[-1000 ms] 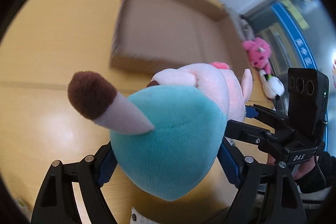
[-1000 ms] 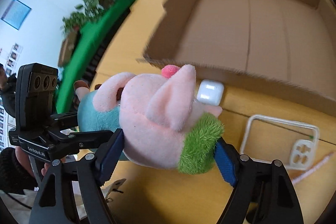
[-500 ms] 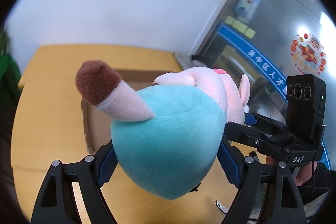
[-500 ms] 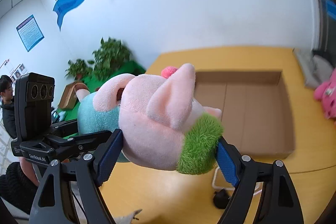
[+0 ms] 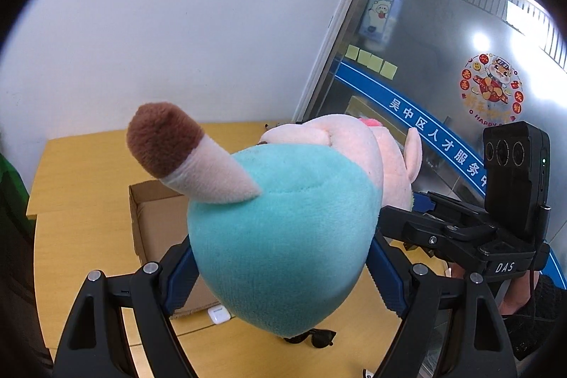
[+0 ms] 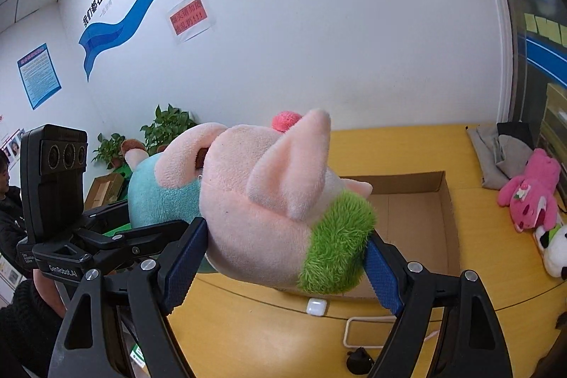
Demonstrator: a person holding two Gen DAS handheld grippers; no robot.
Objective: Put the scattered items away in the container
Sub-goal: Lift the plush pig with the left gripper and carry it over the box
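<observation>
Both grippers hold one plush pig high above the yellow table. My left gripper point(image 5: 280, 257) is shut on its teal body point(image 5: 280, 236); a brown-tipped leg sticks up. My right gripper point(image 6: 283, 247) is shut on its pink head point(image 6: 262, 201) with the green collar. The open cardboard box point(image 6: 418, 218) lies on the table below and beyond the pig; it also shows in the left wrist view point(image 5: 152, 218). A white earbud case point(image 6: 316, 306) sits at the box's near wall, and also shows in the left wrist view point(image 5: 218, 313).
Black sunglasses point(image 5: 315, 338) lie on the table under the pig. A white cable loop point(image 6: 368, 332) and a small black item point(image 6: 358, 358) lie near the front. A pink plush point(image 6: 531, 190) and a white plush point(image 6: 554, 247) lie at the right, by grey cloth point(image 6: 496, 151).
Both grippers have lifted the pig well up from the table. The box and table now sit lower and smaller in both views, with the wall filling the upper part.
</observation>
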